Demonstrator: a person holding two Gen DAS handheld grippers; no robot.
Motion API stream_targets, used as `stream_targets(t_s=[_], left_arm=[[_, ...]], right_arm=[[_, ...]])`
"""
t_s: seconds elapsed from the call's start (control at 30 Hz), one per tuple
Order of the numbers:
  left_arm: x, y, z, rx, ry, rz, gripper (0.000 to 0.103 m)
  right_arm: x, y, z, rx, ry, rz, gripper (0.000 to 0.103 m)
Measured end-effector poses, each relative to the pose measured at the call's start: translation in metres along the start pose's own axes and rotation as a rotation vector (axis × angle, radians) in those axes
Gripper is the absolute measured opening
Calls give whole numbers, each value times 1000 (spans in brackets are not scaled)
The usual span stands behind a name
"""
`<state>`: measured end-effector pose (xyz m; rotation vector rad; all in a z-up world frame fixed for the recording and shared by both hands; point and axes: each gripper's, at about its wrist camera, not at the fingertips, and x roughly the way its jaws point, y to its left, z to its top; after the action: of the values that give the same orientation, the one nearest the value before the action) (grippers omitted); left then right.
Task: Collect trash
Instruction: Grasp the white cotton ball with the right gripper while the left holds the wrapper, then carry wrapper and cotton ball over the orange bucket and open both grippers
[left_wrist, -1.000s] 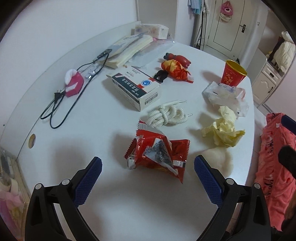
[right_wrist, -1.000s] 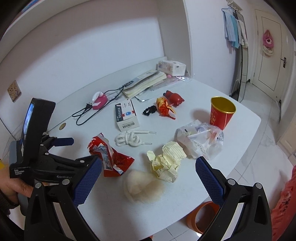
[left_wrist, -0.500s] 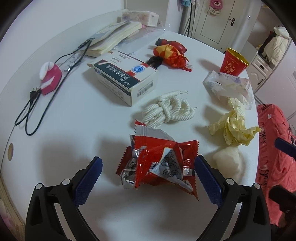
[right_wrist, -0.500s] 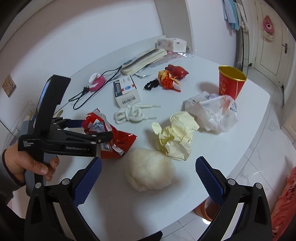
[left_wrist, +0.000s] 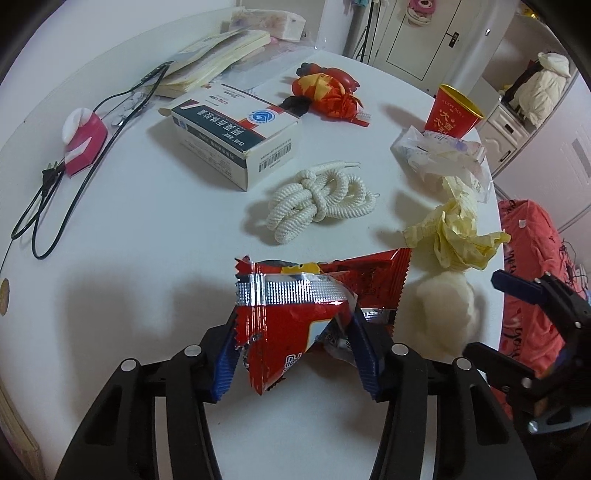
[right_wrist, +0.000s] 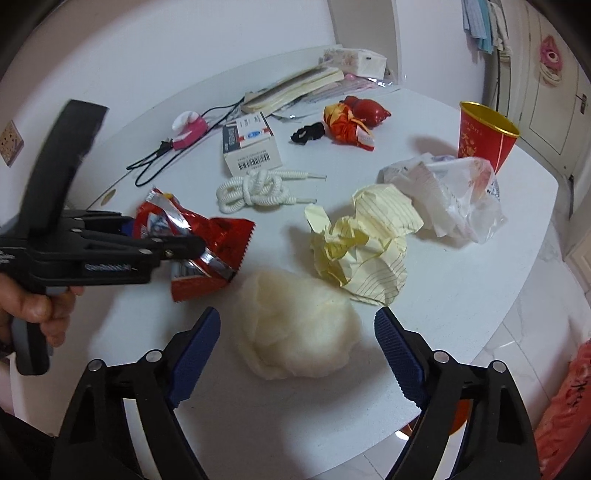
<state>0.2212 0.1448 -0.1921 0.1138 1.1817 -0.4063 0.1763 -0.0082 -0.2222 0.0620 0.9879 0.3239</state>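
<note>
My left gripper (left_wrist: 295, 354) is shut on a crumpled red snack wrapper (left_wrist: 295, 314), its blue pads pressing both sides; the wrapper also shows in the right wrist view (right_wrist: 207, 251). My right gripper (right_wrist: 297, 350) is open, its fingers either side of a white cotton wad (right_wrist: 295, 325) on the white table (right_wrist: 461, 280). Crumpled yellow paper (right_wrist: 365, 243) lies just beyond the wad. A crumpled clear plastic bag (right_wrist: 450, 195) lies further right. The wad (left_wrist: 443, 310) and yellow paper (left_wrist: 458, 236) also show in the left wrist view.
A coiled white cord (left_wrist: 317, 203), a white medicine box (left_wrist: 236, 136), a red cloth bundle (left_wrist: 328, 92) and a red paper cup (right_wrist: 484, 140) stand further back. A pink charger with black cable (left_wrist: 81, 140) and books (left_wrist: 210, 59) lie at the far left. The table edge is close on the right.
My left gripper moved forward and closed on the red wrapper. My right gripper moved closer to the cotton wad and narrowed around it.
</note>
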Motion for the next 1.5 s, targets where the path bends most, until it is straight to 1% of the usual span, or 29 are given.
stream_targets(t_s=[0.13, 0.17, 0.23, 0.27, 0.33, 0.37, 0.4, 0.43, 0.57, 0.67, 0.87, 0.93, 1.07, 1.23, 1.37, 1.5], left_arm=[[-12, 4, -3, -28, -21, -17, 53], [-13, 4, -3, -32, -22, -17, 53], [-17, 5, -6, -35, -24, -7, 53], [-18, 5, -6, -35, -22, -3, 53], [-21, 6, -9, -41, -23, -4, 53], [-22, 6, -10, -42, -20, -7, 53], [-23, 5, -10, -43, -21, -2, 53], [-25, 5, -12, -44, -23, 1, 53], [-29, -2, -13, -41, -24, -4, 53], [-37, -15, -16, -10, -23, 6, 53], [-64, -55, -21, 20, -41, 9, 53], [-74, -75, -23, 20, -52, 3, 53], [-84, -119, -23, 41, -68, -33, 53], [-79, -183, -16, 121, -73, -96, 53], [-64, -227, -7, 192, -65, -145, 53], [-38, -267, 1, 247, -36, -195, 53]], right_arm=[[5, 2, 0, -23, -8, -21, 84], [8, 3, 0, -32, -4, -22, 83], [18, 4, -1, -43, 35, -17, 64], [22, 4, -2, -44, 52, -10, 51], [23, 8, -4, -66, 43, -15, 46], [24, 10, -5, -79, 43, -20, 35], [24, 12, -5, -92, 44, -25, 19], [25, 13, -4, -108, 50, -23, 14], [16, 15, -4, -110, 46, 11, 13], [-3, 13, -4, -94, 28, 42, 13], [-59, -4, -14, -63, -17, 131, 13], [-80, -15, -18, -64, -34, 136, 13], [-124, -49, -29, -42, -72, 108, 13], [-165, -104, -55, 44, -91, 36, 13], [-181, -143, -77, 120, -94, -20, 13], [-182, -180, -97, 193, -82, -72, 13]])
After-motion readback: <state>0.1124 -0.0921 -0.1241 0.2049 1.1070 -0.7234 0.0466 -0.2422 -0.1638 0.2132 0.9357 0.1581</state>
